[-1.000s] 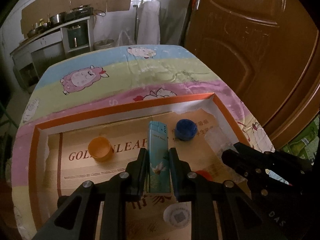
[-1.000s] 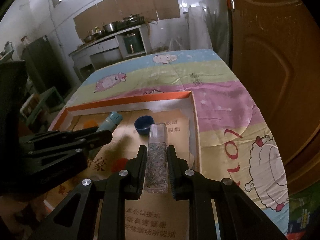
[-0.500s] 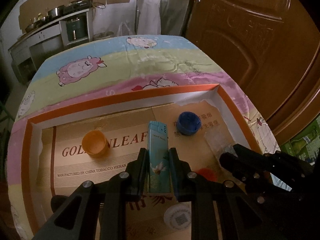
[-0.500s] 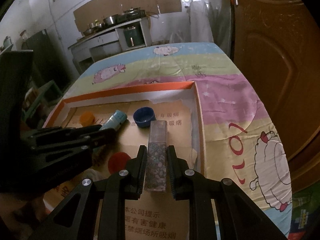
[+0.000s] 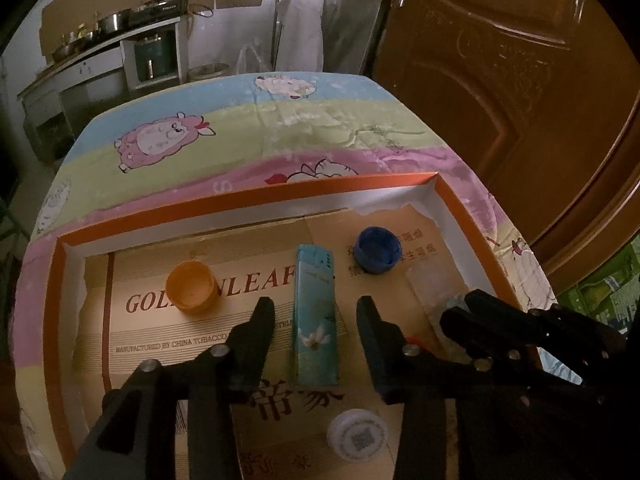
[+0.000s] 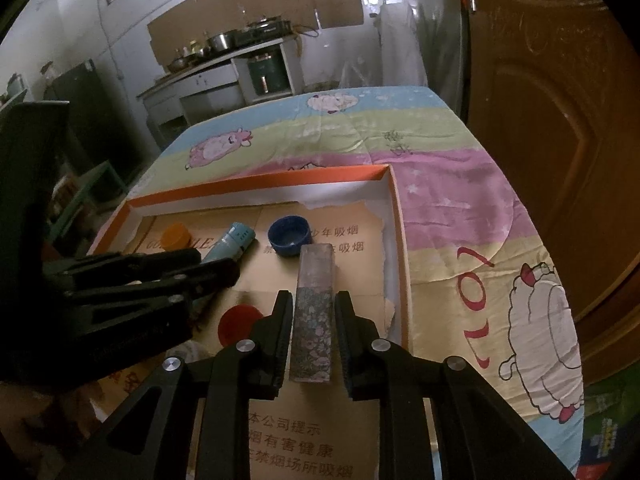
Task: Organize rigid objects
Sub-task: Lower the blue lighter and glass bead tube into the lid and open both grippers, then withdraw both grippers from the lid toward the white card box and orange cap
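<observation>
A teal lighter (image 5: 316, 320) lies on the cardboard floor of an orange-rimmed tray (image 5: 248, 198). My left gripper (image 5: 315, 308) straddles it. Its jaws are opening, and there is a clear gap between each pad and the lighter. My right gripper (image 6: 314, 302) is shut on a clear lighter with a floral lower half (image 6: 314, 320), low over the tray's right side. Its jaws are just starting to ease. In the left wrist view the right gripper (image 5: 520, 340) covers most of that clear lighter (image 5: 430, 284). The left gripper (image 6: 216, 268) shows dark at the left of the right wrist view.
Loose in the tray are an orange cap (image 5: 192, 286), a blue cap (image 5: 378, 250), a white cap (image 5: 357, 434) and a red cap (image 6: 240, 322). The tray sits on a sheep-print tablecloth (image 6: 440, 208). A brown door (image 5: 520, 100) stands close on the right.
The left jaws have spread apart and let go of the teal lighter, which now rests on the cardboard. The right gripper still holds the floral lighter in the same place.
</observation>
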The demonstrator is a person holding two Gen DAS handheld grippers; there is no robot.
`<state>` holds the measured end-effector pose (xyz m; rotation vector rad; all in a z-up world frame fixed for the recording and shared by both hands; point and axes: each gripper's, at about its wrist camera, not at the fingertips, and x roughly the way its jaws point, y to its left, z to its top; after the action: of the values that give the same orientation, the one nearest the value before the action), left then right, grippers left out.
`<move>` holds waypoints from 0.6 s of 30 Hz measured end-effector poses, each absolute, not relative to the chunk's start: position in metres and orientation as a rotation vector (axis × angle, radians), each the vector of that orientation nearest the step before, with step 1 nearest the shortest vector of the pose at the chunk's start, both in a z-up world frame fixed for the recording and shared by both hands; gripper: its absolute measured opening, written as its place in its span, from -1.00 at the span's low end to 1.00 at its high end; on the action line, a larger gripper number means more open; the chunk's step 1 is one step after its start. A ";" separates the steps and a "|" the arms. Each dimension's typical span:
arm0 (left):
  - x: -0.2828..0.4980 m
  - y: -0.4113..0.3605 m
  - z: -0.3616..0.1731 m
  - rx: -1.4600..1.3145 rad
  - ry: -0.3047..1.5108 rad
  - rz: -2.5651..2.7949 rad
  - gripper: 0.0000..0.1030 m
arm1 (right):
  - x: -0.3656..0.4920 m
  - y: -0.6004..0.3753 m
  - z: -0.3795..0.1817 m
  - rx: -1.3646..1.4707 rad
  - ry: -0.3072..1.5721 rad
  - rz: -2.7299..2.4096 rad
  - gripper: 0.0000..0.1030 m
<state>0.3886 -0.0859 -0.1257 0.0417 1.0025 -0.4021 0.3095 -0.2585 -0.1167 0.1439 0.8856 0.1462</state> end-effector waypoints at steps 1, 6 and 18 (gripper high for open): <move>0.388 -0.086 -0.125 0.042 1.000 -0.403 -0.11 | 0.309 -0.258 -0.116 0.142 0.884 0.144 -0.55; 0.383 -0.085 -0.116 0.045 0.978 -0.401 -0.10 | 0.305 -0.258 -0.112 0.145 0.877 0.143 -0.46; 0.361 -0.082 -0.095 0.045 0.929 -0.380 -0.10 | 0.291 -0.258 -0.100 0.168 0.860 0.151 -0.46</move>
<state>0.3614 -0.0819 -0.0953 0.0452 0.9292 -0.3802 0.2911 -0.2576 -0.0996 0.1680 0.8604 0.1512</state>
